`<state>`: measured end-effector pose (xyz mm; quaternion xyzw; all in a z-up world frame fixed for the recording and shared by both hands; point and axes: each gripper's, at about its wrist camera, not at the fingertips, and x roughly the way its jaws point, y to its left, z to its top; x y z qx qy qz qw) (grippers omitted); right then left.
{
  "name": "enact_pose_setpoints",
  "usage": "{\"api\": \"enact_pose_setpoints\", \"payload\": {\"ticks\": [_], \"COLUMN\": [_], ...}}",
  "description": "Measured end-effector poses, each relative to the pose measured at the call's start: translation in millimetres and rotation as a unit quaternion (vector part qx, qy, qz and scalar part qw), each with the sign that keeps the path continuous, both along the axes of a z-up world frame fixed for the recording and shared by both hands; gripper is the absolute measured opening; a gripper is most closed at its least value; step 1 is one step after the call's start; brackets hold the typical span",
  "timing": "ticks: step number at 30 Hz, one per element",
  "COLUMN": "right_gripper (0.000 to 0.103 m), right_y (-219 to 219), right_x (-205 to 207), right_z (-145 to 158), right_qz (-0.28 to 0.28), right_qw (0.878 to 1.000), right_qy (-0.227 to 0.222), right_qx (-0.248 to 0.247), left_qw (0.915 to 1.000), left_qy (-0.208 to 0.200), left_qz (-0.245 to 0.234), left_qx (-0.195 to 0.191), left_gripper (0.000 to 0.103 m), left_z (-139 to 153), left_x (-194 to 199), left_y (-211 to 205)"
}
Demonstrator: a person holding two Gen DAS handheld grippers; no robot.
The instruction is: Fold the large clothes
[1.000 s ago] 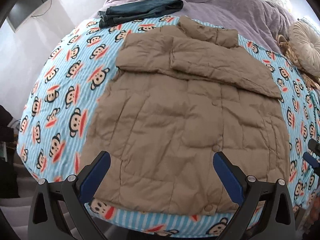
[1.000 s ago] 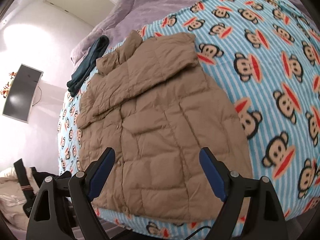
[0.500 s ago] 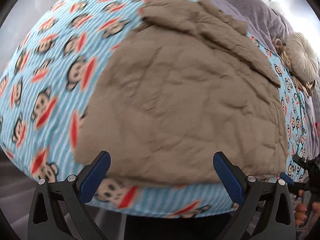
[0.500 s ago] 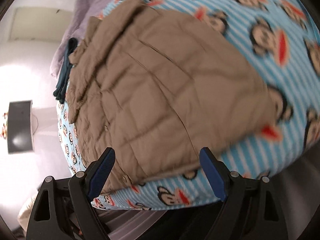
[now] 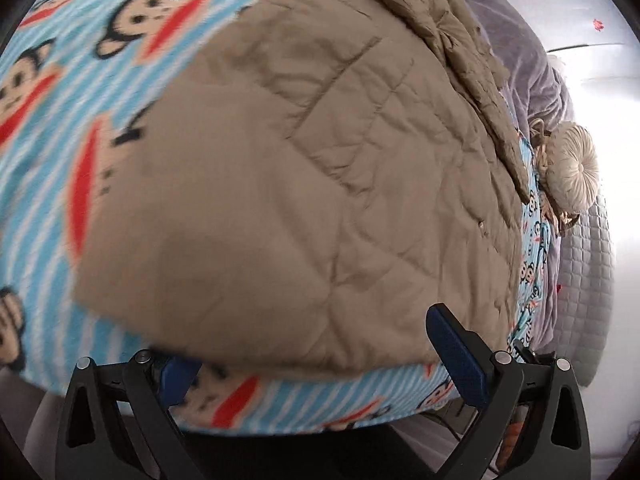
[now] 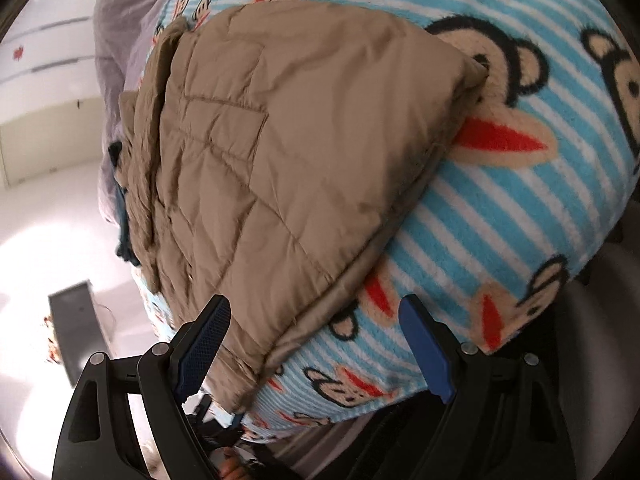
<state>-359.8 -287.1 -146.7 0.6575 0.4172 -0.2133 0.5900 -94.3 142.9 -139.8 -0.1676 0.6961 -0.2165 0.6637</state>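
On the bed: a tan quilted jacket (image 5: 304,184) lies flat on a blue striped monkey-print blanket (image 5: 64,92), sleeves folded across its far part.
Jacket hem: runs along the near edge of the bed, close to both tongs; the near left corner is blurred in the left wrist view.
Jacket right edge: in the right wrist view the near right corner (image 6: 256,376) lies on the blanket, with a darker lining strip showing along the side.
Left tongs (image 5: 316,360): spread wide, nothing pinched. The left finger (image 5: 176,376) sits at the hem, partly hidden by the blurred jacket edge; I cannot tell whether it touches the cloth. The right finger (image 5: 456,348) stands over the hem near the jacket's near right part.
Right tongs (image 6: 316,344): spread wide, nothing pinched. The left finger (image 6: 204,344) is over the jacket just beside its near corner; the right finger (image 6: 424,348) is over bare blanket (image 6: 500,208). The corner lies between the two fingers.
Far side: a grey-purple quilt (image 5: 532,76) lies beyond the jacket, and a round cream cushion (image 5: 572,168) sits at the right of the bed.
Dark cloth (image 6: 122,216): a dark blue-green garment shows past the jacket's collar end, beside the quilt.
Room: pale walls, and a dark flat screen (image 6: 76,324) on the wall at the left in the right wrist view.
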Motion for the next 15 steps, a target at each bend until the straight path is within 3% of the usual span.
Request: {"api": "enact_pose_setpoints", "payload": {"ticks": [7,9,10,12,13,15], "right_gripper": [0.088,0.088,0.087,0.079,0.067,0.055], "right_y": [-12.6,-14.6,-15.7,-17.1,-19.1,-21.0], "right_x": [1.7,2.8,3.4,3.8,3.8,4.6], "right_z": [-10.0,-10.5,-10.2,-11.5,-14.1,-19.8], "right_qz": [-0.04,-0.048,-0.051,-0.052,-0.051,-0.052], "right_qw": [0.999,0.999,0.998,0.998,0.998,0.998], "right_qy": [-0.016,-0.022,-0.024,-0.024,-0.02,-0.011], "right_qx": [0.004,0.006,0.007,0.012,0.018,0.031], "left_qw": [0.9998,0.9998,0.9997,0.9994,0.9993,0.9995], "left_qy": [-0.006,-0.011,-0.012,-0.011,-0.01,-0.013], "left_qz": [-0.019,-0.018,-0.016,-0.013,-0.012,-0.001], "left_qx": [0.002,0.007,0.015,0.029,0.035,0.028], "left_gripper": [0.102,0.092,0.082,0.053,0.031,0.018], "left_z": [-3.5,-2.8,-2.3,-2.9,-3.1,0.5], "left_x": [10.2,11.4,12.2,13.6,14.6,15.7], "left_y": [-20.7,-22.6,-23.4,-21.9,-21.0,-14.4]}}
